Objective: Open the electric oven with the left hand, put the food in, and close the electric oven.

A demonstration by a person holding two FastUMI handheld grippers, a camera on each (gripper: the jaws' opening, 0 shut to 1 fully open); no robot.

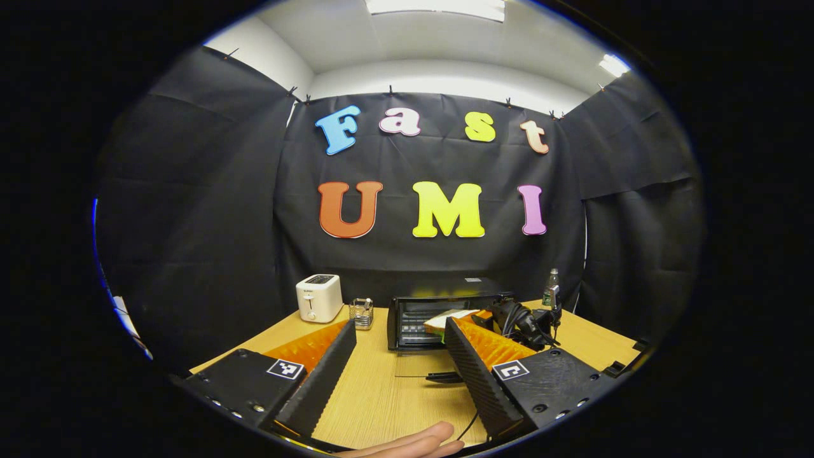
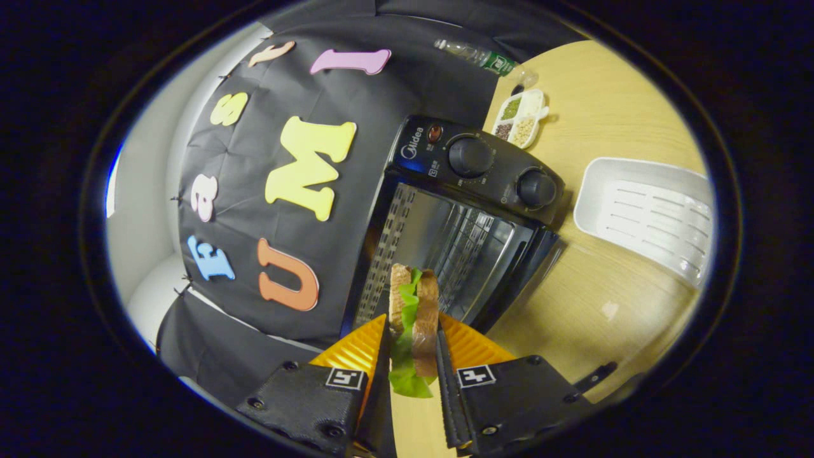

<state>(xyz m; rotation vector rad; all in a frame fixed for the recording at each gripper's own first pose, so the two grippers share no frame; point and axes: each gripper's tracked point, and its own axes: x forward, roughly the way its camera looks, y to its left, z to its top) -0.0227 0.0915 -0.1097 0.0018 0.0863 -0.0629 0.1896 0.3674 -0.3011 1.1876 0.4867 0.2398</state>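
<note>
Black oven; brown sandwich, green lettuce; white toaster; white tray.

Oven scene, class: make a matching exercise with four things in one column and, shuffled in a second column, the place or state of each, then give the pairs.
Things:
1. sandwich
2. oven
3. toaster
4. white tray

Places or states:
A. door open
B. empty, on the table beside the oven's knobs
C. clamped in the right gripper
D. on the table, near a small glass

Pairs: 1-C, 2-A, 3-D, 4-B
</note>
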